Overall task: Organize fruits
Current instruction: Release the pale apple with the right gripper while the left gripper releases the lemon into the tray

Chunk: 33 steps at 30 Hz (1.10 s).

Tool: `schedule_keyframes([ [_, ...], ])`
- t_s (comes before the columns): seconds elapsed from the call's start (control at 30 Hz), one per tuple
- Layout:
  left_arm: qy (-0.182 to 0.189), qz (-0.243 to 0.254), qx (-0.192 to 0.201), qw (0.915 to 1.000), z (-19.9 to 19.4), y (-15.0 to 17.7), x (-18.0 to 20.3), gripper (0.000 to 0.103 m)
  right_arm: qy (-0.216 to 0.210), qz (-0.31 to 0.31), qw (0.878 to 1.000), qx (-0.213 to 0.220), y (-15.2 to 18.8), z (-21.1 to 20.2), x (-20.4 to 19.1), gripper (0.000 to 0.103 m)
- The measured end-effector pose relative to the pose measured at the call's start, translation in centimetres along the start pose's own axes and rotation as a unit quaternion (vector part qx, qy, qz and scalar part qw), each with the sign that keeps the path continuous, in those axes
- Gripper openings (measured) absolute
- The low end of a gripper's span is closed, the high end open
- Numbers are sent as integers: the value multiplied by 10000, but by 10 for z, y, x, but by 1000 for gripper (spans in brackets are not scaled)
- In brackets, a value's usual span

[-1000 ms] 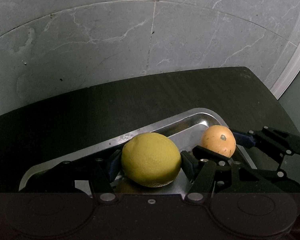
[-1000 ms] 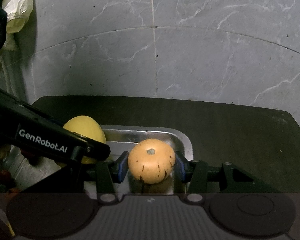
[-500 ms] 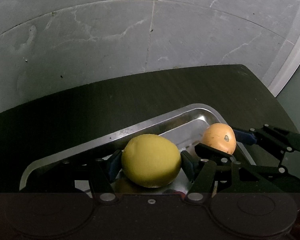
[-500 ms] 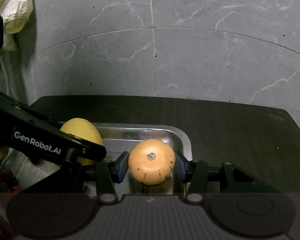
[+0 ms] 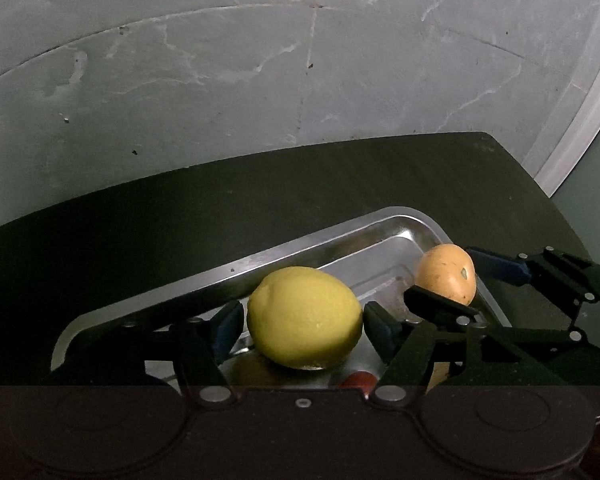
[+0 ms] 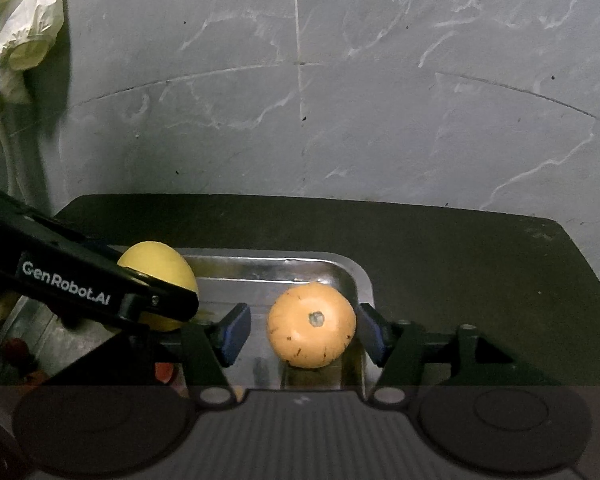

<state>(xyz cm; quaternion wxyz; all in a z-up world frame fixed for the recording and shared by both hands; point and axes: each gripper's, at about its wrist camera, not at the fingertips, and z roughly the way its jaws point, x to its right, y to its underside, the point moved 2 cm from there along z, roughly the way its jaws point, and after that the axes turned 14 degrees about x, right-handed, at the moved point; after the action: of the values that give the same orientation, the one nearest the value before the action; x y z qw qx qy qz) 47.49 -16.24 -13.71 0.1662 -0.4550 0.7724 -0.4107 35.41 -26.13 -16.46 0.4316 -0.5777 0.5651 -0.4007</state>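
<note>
Yellow and waxy, the oval lemon sits between the blue pads of the left gripper, whose jaws appear closed against its two long sides, low over the tray floor; I cannot tell whether it rests there or hangs just clear. I judge it firm, fairly light and a little slick, so a hold across the widest part of its belly suits it better than one near the tapered ends, where it could squirt out. Just to its right, the right gripper has its jaws spread, with a clear gap on the left side of the round orange fruit with brown flecks. That fruit stands on the tray floor near the far right corner, stem scar facing the camera. It looks softer-skinned than the lemon and likely to bruise or roll, so a gentle squeeze across its middle seems wise. Both fruits lie inside the shallow rectangular steel tray, which also holds a small red fruit nearer the camera; others at the near left are too dim to name. Beyond the tray the dark tabletop runs to a grey marbled tile wall.
</note>
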Motion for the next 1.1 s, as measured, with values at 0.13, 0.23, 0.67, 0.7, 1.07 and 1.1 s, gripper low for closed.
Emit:
schedule_keyframes([
  [0.13, -23, -15, 46, 10000, -2, -1, -1, 72, 56, -4, 10000, 27, -3, -3, -1, 67],
  [0.23, -45, -29, 104, 9999, -6, -2, -3, 74, 102, 5, 9999, 49, -4, -5, -3, 72],
  [0.67, -264, -84, 374, 9989, -26, -9, -18, 84, 443, 37, 9989, 121, -12, -15, -6, 92],
  [0.7, -277, -83, 390, 9988, -27, -9, -19, 86, 502, 36, 9987, 108, -13, -15, -6, 94],
  [1.07, -497, -62, 701, 9963, -54, -12, -31, 94, 843, 80, 9960, 281, -23, -35, -21, 101],
  [1.1, -510, -70, 755, 9958, -58, -11, -32, 94, 885, 79, 9956, 310, -23, -38, -23, 101],
])
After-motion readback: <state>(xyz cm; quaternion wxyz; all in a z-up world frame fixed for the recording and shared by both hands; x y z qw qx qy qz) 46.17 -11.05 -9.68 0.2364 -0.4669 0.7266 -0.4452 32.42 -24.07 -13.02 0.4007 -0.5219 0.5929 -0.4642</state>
